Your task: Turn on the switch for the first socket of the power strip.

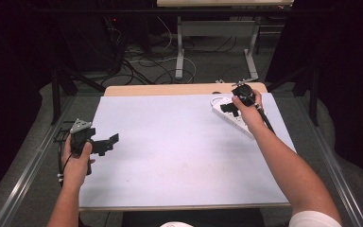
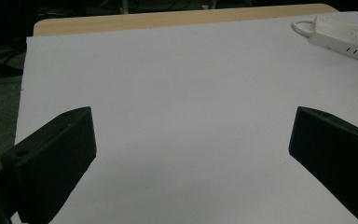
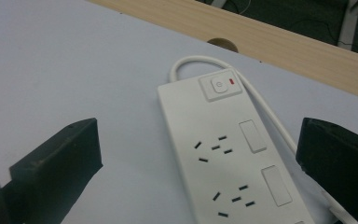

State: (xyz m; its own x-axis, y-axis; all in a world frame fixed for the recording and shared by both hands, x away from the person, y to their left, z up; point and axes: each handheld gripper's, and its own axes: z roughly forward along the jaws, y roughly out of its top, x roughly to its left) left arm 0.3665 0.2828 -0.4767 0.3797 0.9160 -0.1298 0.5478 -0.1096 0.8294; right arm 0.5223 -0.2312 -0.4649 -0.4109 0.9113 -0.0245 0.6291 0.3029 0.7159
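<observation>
A white power strip (image 3: 219,154) lies flat at the far right of the tabletop (image 1: 179,151), with its white cord (image 3: 261,105) looped beside the switch end. The right claw (image 1: 230,108) hangs just over it with its jaws spread wide, one on each side of the strip. The left claw (image 1: 108,143) is far away at the left edge, over bare tabletop, and its jaws are spread wide too.

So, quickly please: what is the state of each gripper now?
Left gripper: open, holding nothing, above the pale table sheet.
Right gripper: open, holding nothing, over the white plastic power strip.
</observation>
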